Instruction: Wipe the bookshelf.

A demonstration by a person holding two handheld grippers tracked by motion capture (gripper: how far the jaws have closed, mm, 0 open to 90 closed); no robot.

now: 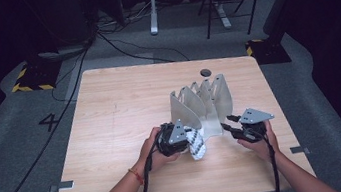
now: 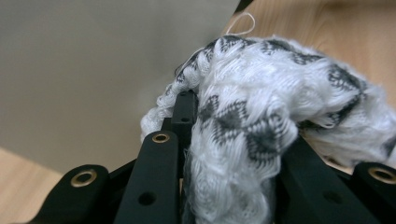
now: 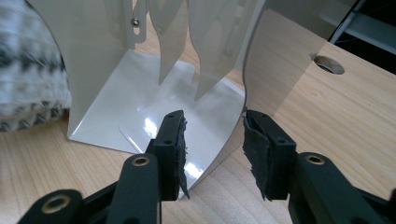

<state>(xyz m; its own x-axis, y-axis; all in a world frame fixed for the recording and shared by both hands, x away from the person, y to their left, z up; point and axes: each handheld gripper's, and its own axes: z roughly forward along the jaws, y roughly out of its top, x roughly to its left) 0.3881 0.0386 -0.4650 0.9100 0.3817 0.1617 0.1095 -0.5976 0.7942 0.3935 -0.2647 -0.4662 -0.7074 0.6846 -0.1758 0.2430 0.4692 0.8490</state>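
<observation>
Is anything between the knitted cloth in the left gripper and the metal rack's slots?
The rack's near outer divider stands right beside the cloth, blocking a sideways path; from above, nothing visible blocks the slots.

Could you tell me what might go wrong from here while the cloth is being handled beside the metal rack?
The left gripper is shut on the knitted cloth, which presses against the metal rack's outer divider; a loose thread could snag on its edge. The right gripper stands open astride another divider's edge; if it does not close, the rack may slide on the table.
</observation>
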